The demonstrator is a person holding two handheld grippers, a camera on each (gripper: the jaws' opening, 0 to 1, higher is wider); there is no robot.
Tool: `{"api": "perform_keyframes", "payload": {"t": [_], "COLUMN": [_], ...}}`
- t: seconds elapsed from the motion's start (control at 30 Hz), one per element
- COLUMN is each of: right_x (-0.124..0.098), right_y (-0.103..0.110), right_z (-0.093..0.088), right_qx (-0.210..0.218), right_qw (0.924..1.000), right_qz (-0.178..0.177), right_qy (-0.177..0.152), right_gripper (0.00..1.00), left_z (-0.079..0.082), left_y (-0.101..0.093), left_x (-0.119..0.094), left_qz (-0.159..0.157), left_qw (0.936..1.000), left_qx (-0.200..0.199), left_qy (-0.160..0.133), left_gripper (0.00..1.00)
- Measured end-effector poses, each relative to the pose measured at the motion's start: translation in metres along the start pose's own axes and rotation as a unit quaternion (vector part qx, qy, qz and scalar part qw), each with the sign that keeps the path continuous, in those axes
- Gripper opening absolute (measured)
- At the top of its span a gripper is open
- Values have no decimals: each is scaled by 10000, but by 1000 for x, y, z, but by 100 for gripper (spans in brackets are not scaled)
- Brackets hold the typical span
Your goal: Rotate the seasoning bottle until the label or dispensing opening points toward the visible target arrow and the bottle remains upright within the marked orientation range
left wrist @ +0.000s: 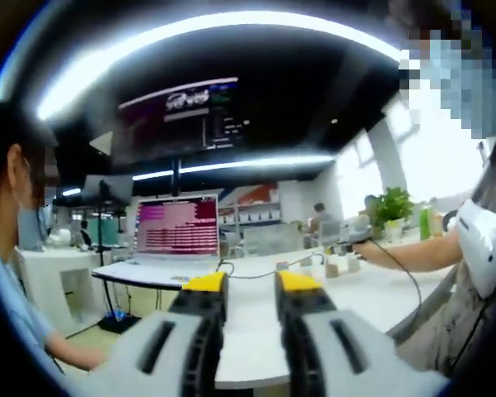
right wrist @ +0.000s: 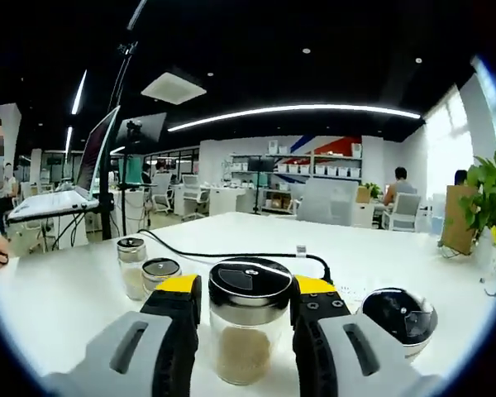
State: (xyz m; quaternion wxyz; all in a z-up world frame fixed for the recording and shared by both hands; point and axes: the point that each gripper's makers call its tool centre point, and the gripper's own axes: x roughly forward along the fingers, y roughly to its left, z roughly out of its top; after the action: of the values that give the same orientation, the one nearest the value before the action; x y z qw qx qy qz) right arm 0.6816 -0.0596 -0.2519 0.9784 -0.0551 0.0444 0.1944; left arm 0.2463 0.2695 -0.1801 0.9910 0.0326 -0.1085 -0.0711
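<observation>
Jaws first: on my right gripper (right wrist: 241,310) the two yellow-tipped jaws stand either side of the seasoning bottle (right wrist: 250,331), right up against its glass just under the black lid. I cannot tell whether they are actually pressing it or just bracketing it. The bottle stands upright on the white desk (right wrist: 83,285), close to the near edge, with pale seasoning in its lower part. Its lid shows a flap on top, which I take for the dispensing opening.

To turn it well, I judge I should grip the glass evenly below the lid and twist about the bottle's own upright axis, keeping the base flat on the desk so it does not tip. I see no target arrow from here, so I would check for it before committing to a direction.

Just beside the bottle sit a black-lidded jar (right wrist: 400,318) on one side and two small shakers (right wrist: 145,275) on the other, near enough to bump. A black cable (right wrist: 231,255) runs across the desk behind them.

My left gripper (left wrist: 250,291) is held level, well back from the desk edge, jaws apart with nothing between them. Farther off are a laptop (left wrist: 175,227) and a person's outstretched arm (left wrist: 405,255).
</observation>
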Motion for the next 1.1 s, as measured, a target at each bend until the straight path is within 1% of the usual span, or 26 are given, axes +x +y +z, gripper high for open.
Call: {"api": "perform_keyframes", "payload": {"t": [0.03, 0.07, 0.1, 0.13, 0.23, 0.3, 0.33, 0.4, 0.47, 0.57, 0.67, 0.77, 0.83, 0.9, 0.93, 1.0, 1.07, 1.1], "right_x": [0, 0, 2, 3, 12, 15, 15, 13, 10, 14, 16, 21, 20, 20, 21, 19, 17, 16], "right_y": [-3, 0, -1, -2, -9, -12, -11, -9, -7, -9, -10, -10, -8, -8, -8, -6, -3, -2], "right_z": [3, 4, 4, 3, 4, 3, 4, 4, 4, 5, 5, 6, 6, 5, 6, 5, 5, 5], "right_qx": [-212, -188, -253, -372, -205, -153, -160, -168, -135, -98, -80, -127, -161, 27, 55, 45, 18, 21], "right_qw": [9997, 9998, 9996, 9992, 9998, 9999, 9999, 9998, 9998, 9999, 9999, 9999, 9998, 9999, 9999, 9999, 9999, 9998], "right_qz": [-88, -78, -98, -108, -63, -42, -33, -39, -27, -24, -6, 45, 48, 101, 136, 134, 142, 207], "right_qy": [-43, -45, -12, 27, 8, -15, -26, -64, -107, -109, -92, -65, -43, -36, -55, -49, -21, -5], "right_gripper": [41, 41, 41, 41, 41, 41, 41, 41, 40, 40, 39, 39, 39, 39, 39, 39, 39, 39], "left_z": [-3, -10, -16, -19, -31, -45, -50, -50, -44, -39, -43, -45, -48, -48, -43, -38, -41, -42], "left_y": [1, 2, 3, 2, 0, 6, 10, 17, 20, 22, 20, 19, 19, 20, 22, 22, 22, 21], "left_x": [3, 9, 13, 19, 23, 27, 30, 32, 31, 34, 36, 34, 34, 34, 32, 33, 35, 37], "left_qz": [1, 44, 49, -4, -47, 33, 44, 67, 68, 71, 11, 30, 5, 7, 38, -9, -66, -93], "left_qw": [10000, 9996, 9993, 9994, 9993, 9981, 9977, 9974, 9978, 9980, 9980, 9980, 9975, 9975, 9979, 9976, 9969, 9968], "left_qx": [-53, -249, -334, -314, -368, -549, -584, -616, -604, -609, -592, -605, -657, -648, -626, -698, -778, -788], "left_qy": [29, 115, 165, 142, 64, 270, 353, 364, 258, 152, 241, 203, 265, 298, 183, 35, 66, 99], "left_gripper": [24, 24, 24, 24, 24, 24, 24, 24, 24, 24, 24, 24, 24, 24, 24, 24, 24, 24]}}
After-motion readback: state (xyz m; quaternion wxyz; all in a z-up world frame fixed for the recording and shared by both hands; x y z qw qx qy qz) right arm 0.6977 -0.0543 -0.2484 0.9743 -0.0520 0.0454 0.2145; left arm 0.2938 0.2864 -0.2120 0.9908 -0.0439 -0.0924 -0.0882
